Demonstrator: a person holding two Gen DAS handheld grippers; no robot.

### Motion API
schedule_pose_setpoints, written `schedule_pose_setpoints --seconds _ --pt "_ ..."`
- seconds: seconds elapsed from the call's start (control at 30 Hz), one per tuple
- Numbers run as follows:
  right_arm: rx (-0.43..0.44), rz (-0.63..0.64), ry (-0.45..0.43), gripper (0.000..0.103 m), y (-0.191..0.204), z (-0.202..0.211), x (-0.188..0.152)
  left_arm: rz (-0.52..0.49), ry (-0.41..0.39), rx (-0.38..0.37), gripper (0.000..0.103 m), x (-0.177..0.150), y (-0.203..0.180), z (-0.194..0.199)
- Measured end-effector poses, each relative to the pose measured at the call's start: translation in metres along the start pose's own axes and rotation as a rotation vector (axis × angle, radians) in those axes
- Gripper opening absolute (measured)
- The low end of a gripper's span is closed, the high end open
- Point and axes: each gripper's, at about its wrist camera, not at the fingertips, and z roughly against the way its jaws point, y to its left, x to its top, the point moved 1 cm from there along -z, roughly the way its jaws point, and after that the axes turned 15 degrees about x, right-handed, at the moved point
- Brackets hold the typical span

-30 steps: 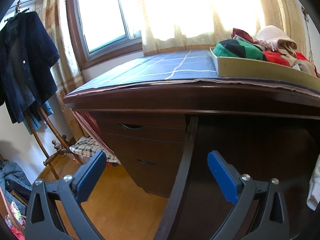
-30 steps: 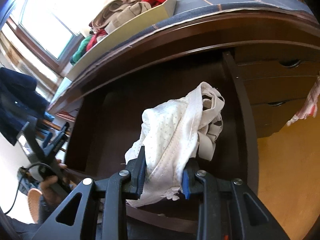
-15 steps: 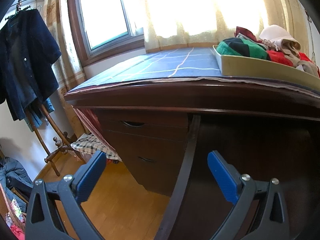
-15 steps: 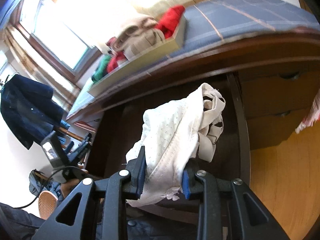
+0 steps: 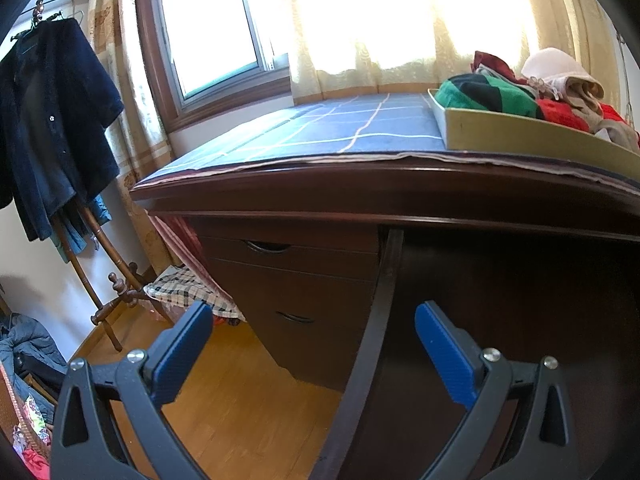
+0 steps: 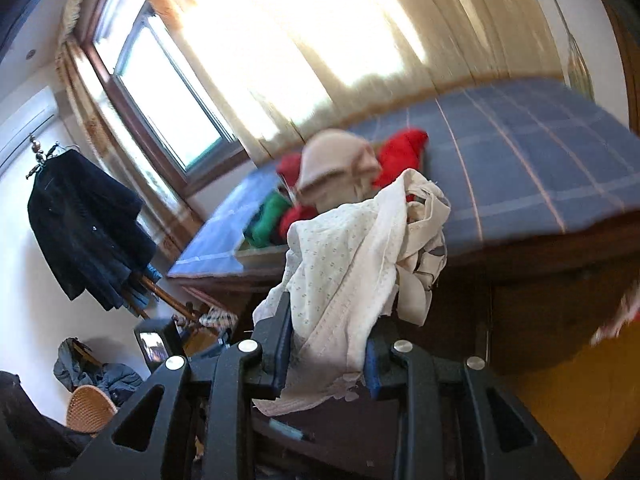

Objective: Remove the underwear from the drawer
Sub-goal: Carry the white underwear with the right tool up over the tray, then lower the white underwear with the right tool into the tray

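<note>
Underwear [image 6: 344,264], white and bunched, sits clamped between my right gripper's [image 6: 326,354] pads, up level with the desk [image 6: 540,252] top (picture blurred). My left gripper [image 5: 314,344] hangs wide apart, holding nothing, over the open drawer's [image 5: 372,344] edge.

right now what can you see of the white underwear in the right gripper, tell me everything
The white underwear is a soft, thin cloth, off-white with a fine pattern of tiny dots, bunched and crumpled. A plainer cream part with a band folds over on its right side. It is pinched between the jaws of the right gripper, rising in a heap above them while a scalloped edge hangs below. It is held up in the air in front of the dark wooden desk; only the gripper touches it.
</note>
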Motion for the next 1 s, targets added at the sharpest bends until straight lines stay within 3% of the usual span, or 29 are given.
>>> schedule_pose_setpoints --seconds 0.47,1.0 --pt "0.06 0.131 0.015 0.032 0.031 -0.053 0.069 -0.007 -0.013 0.0 0.103 0.004 -0.001 0.0" --pt "0.116 0.17 0.056 0.032 0.047 -0.131 0.107 -0.008 -0.022 -0.007 0.103 0.004 -0.002 0.001"
